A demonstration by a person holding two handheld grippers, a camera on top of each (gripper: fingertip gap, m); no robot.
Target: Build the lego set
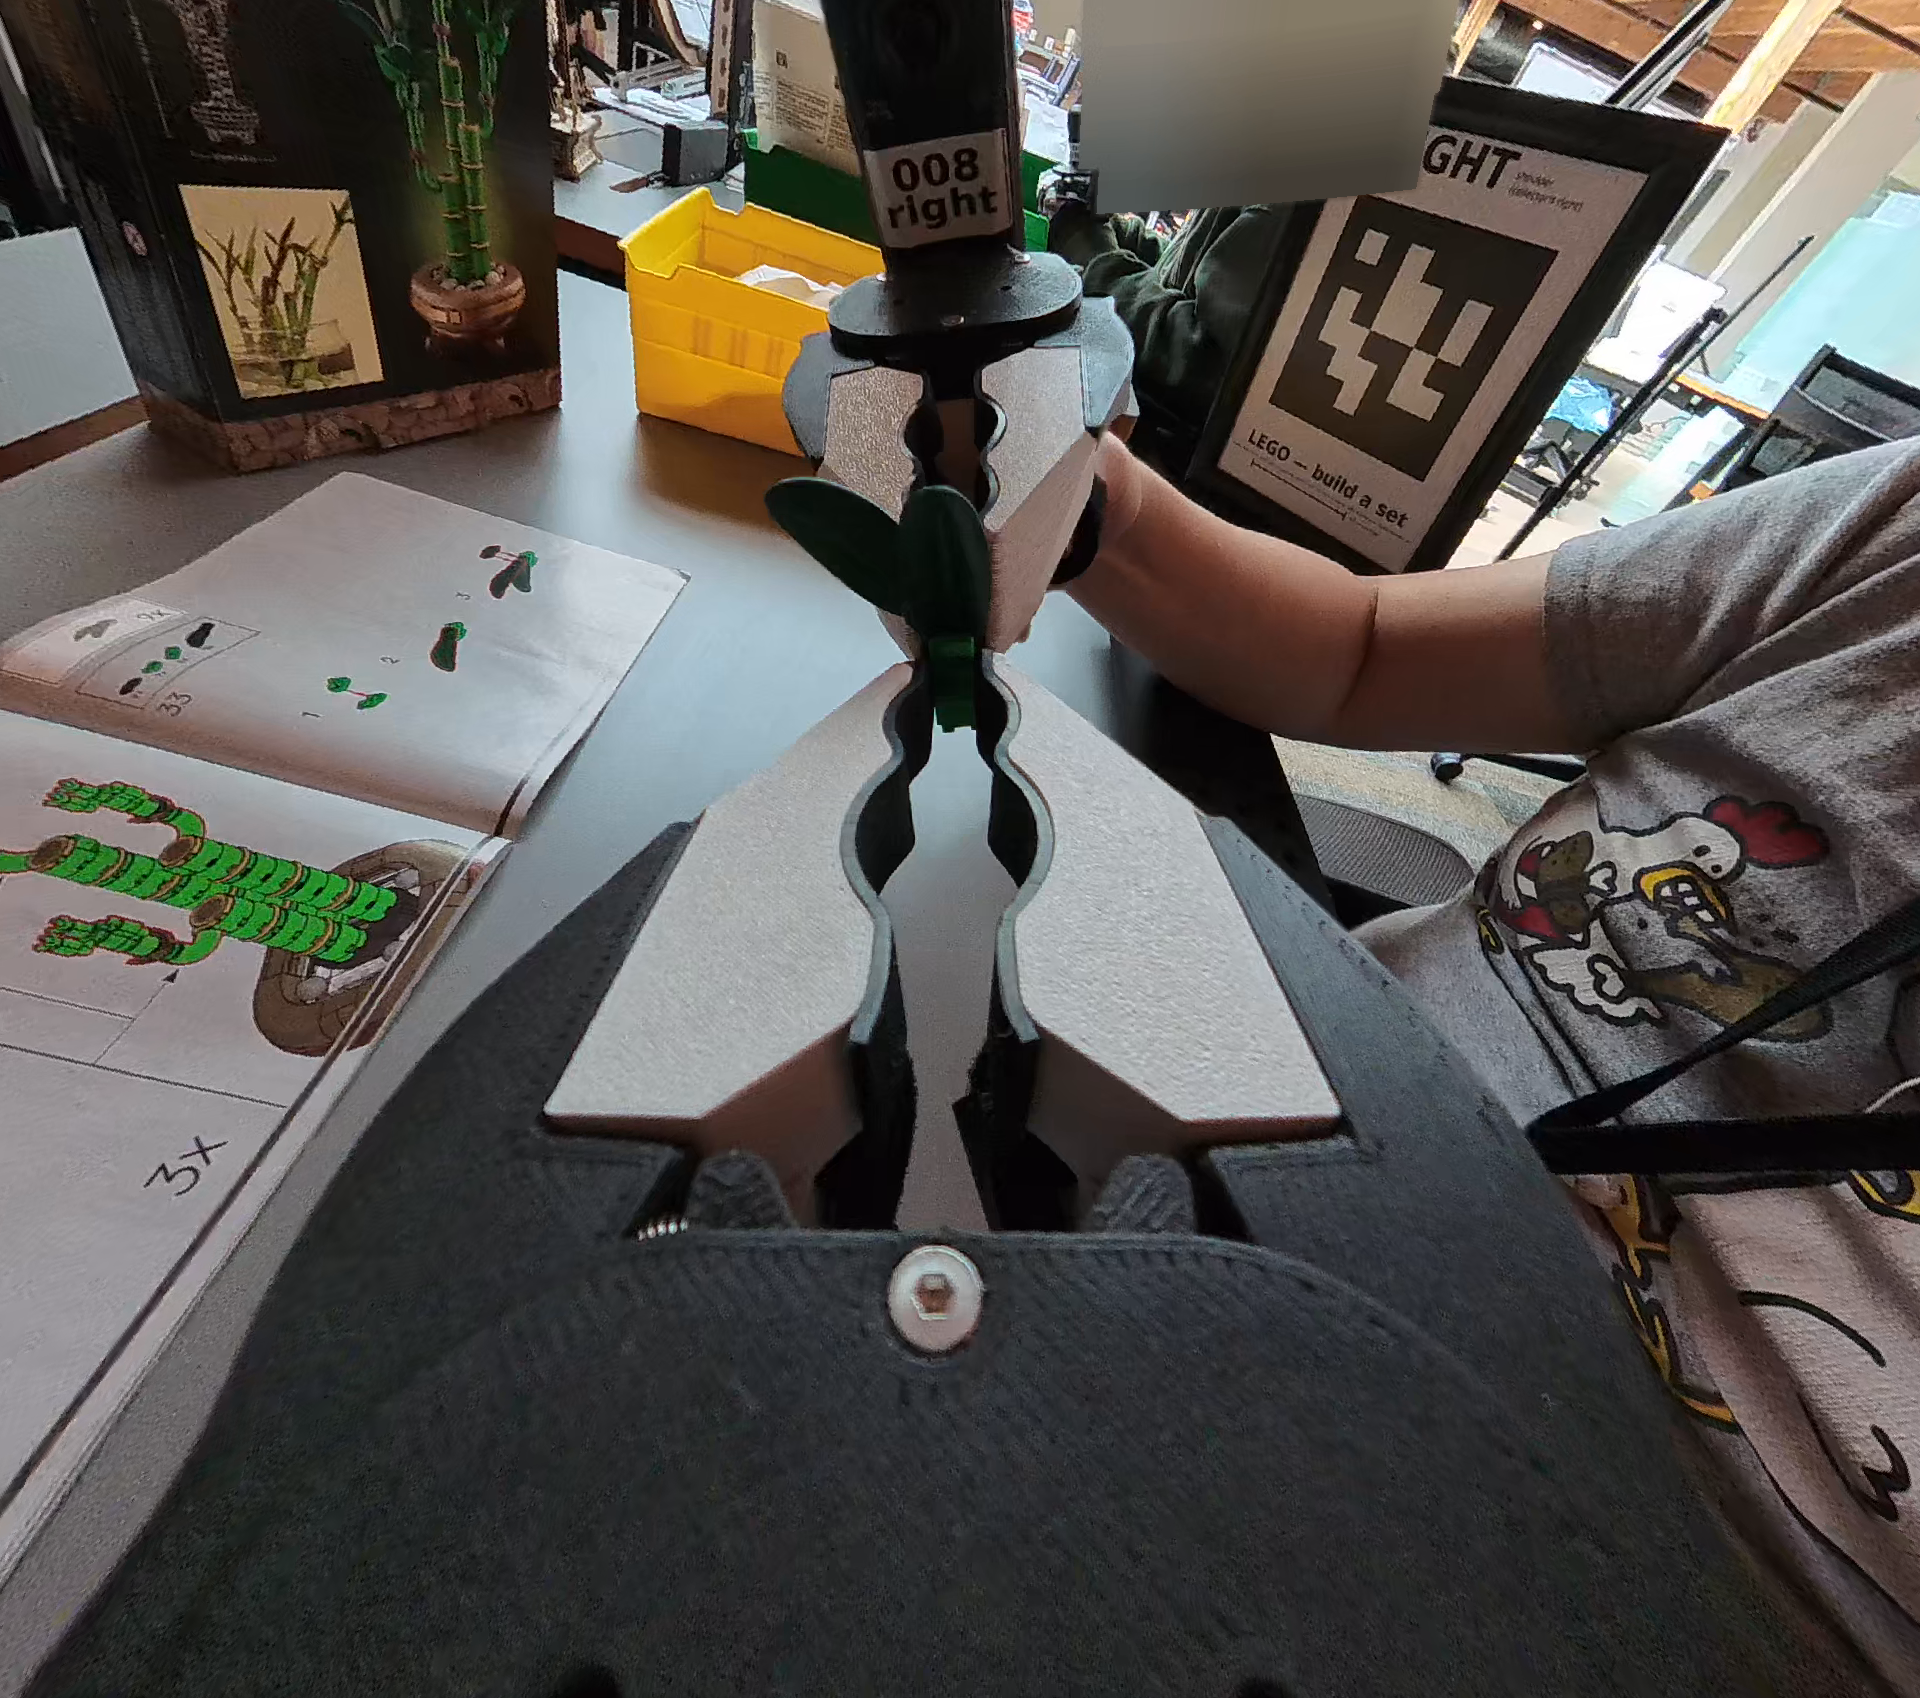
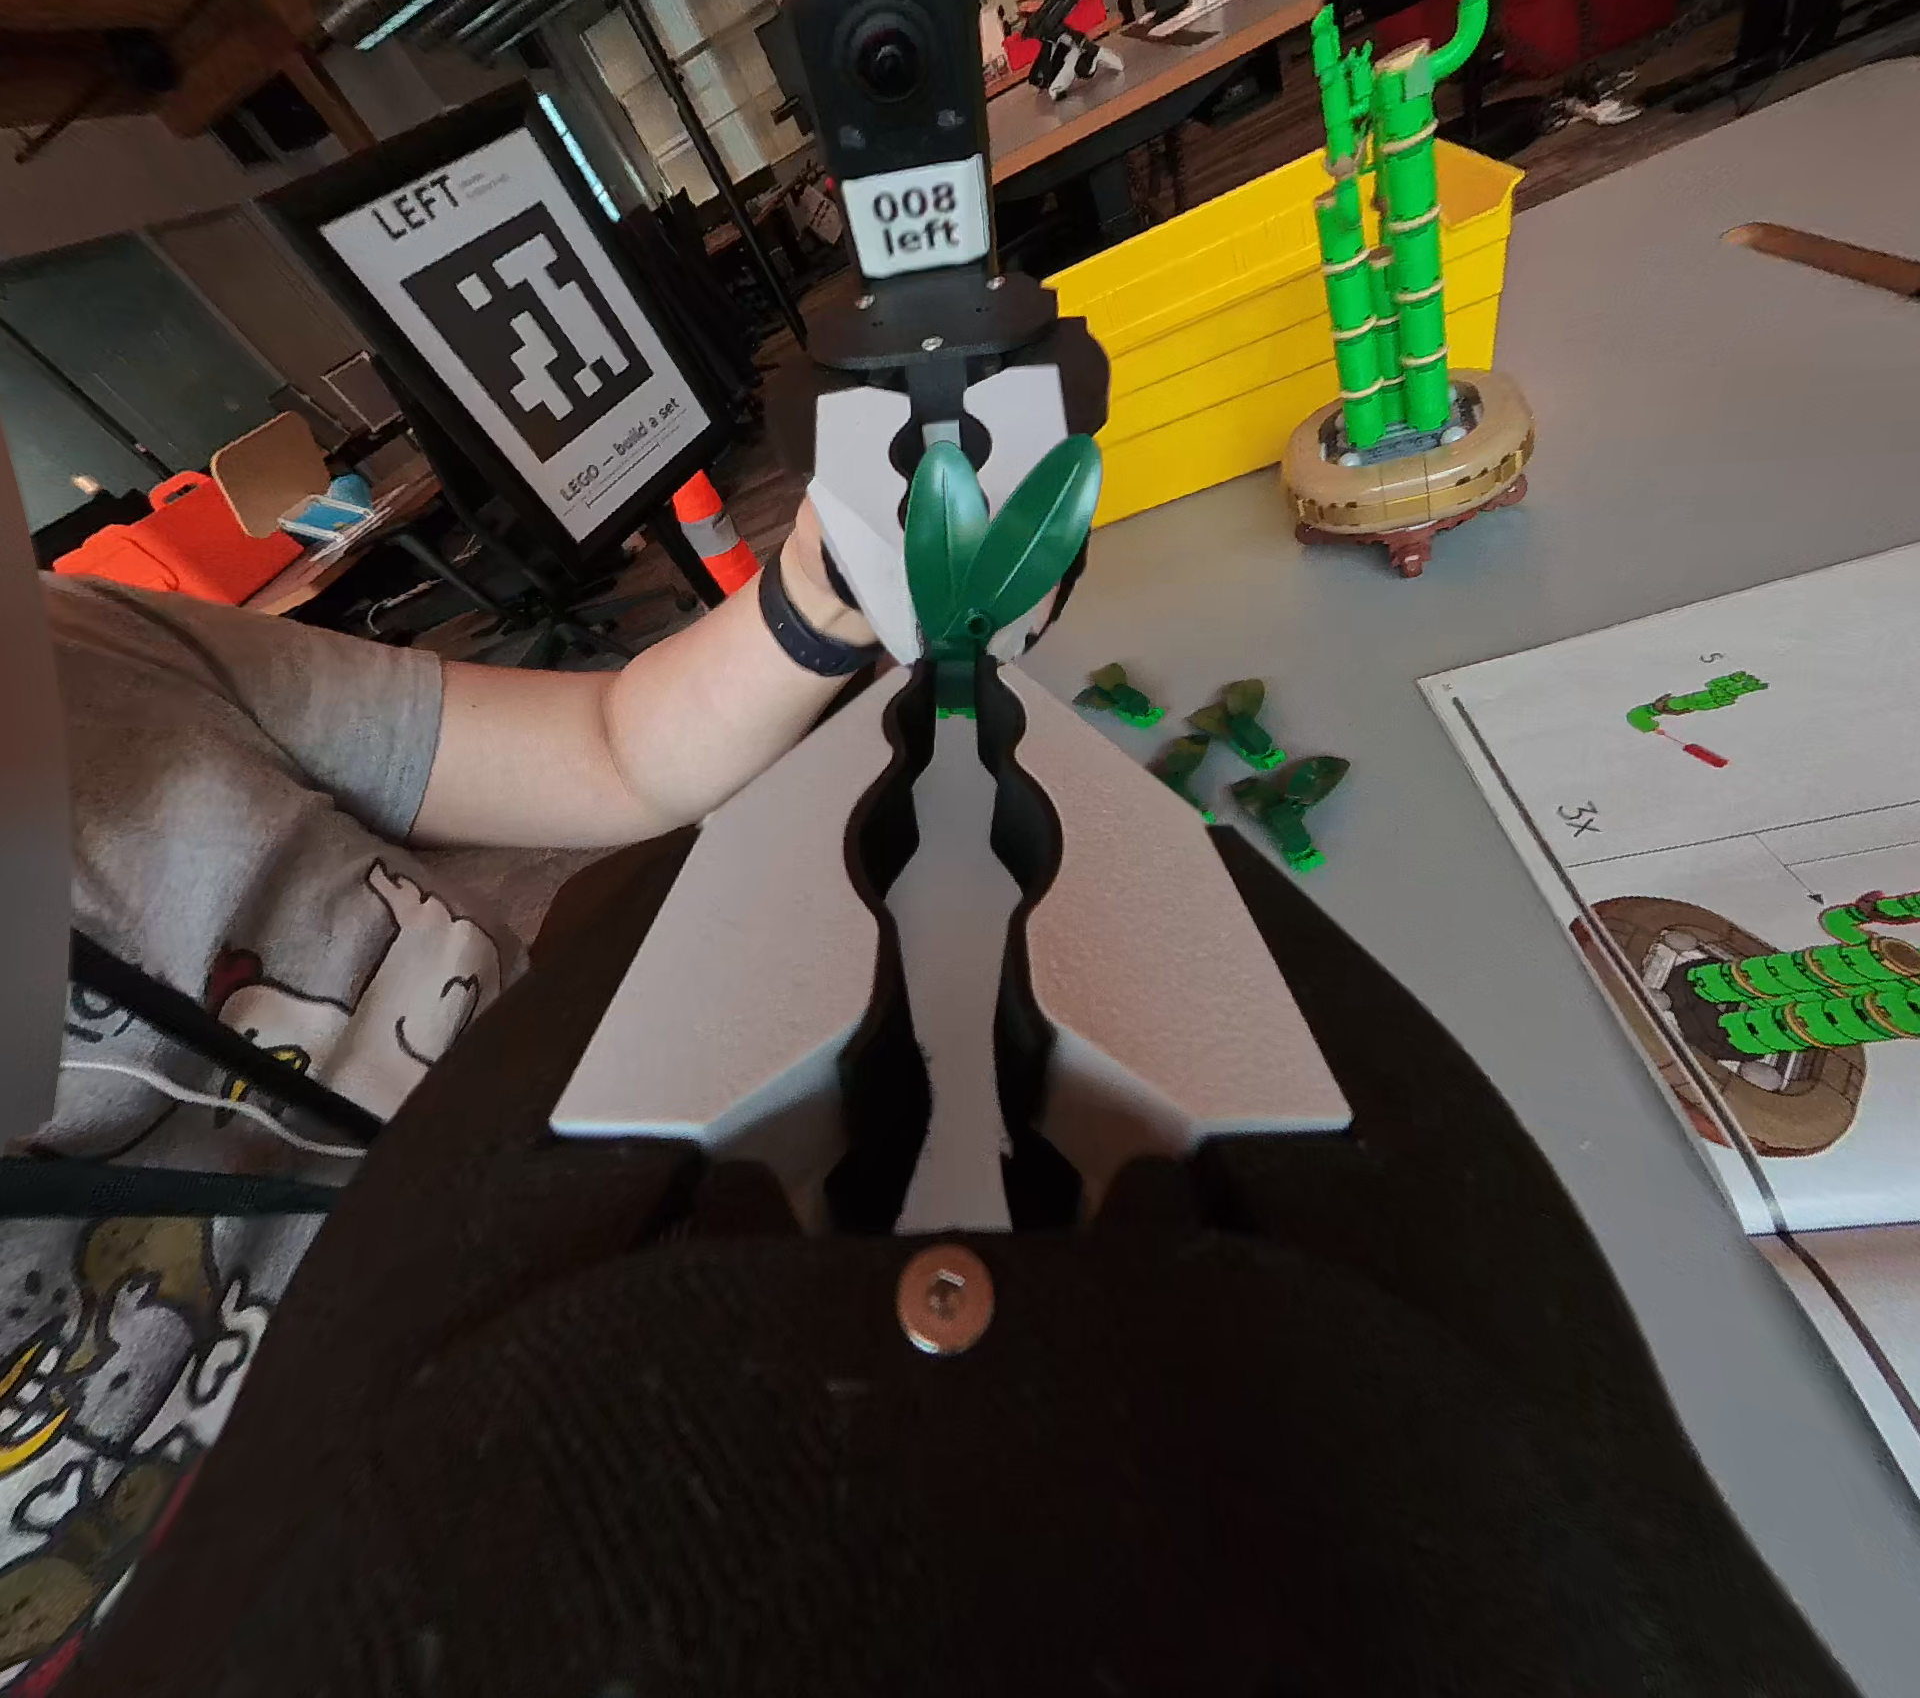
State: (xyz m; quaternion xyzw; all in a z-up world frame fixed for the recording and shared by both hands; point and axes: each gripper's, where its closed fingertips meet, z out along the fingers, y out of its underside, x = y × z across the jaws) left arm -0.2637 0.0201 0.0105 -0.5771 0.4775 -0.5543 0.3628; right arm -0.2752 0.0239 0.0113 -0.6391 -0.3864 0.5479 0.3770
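Leaf sub-assembly [image 1: 940, 568], two dark green leaves on a bright green clip piece, is held in the air above the tabletop [image 2: 1621, 443], between the two tools that meet tip to tip. The left hand-held gripper [image 1: 948, 692] pinches the green clip base; the right hand-held gripper [image 2: 961, 682] appears to pinch the same base from the opposite side, probably so that one steadies it while the other presses parts together. Four finished leaf clusters [image 2: 1216, 755] lie nearby, near the open instruction booklet [image 2: 1714, 869]. Behind them stand the bamboo model [image 2: 1392, 298] and a yellow bin [image 2: 1195, 360], kept within reach.
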